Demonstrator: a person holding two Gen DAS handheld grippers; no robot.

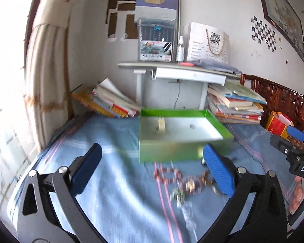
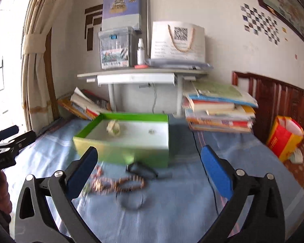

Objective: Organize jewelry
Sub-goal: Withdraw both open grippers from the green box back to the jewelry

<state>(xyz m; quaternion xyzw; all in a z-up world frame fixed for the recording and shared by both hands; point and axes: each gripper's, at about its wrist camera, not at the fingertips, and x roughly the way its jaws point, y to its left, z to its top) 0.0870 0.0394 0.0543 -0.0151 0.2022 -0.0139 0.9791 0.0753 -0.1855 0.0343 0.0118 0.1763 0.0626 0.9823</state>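
Jewelry [image 1: 184, 184] strung crosswise before green box [image 1: 178, 151], both hand-held grippers [image 1: 152, 172] [image 2: 150, 174] wide, empty.

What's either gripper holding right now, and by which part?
Nothing. The left gripper and right gripper are both open and empty; the jewelry lies on the blue cloth before the green box.

Blurred beaded bracelets [image 1: 168, 175] heaped, apparently tangled, before open green box [image 1: 172, 151].

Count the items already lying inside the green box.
2. A pale yellowish piece lies near the back left of the green box; a small silvery piece sits right of centre. The near wall may hide more.
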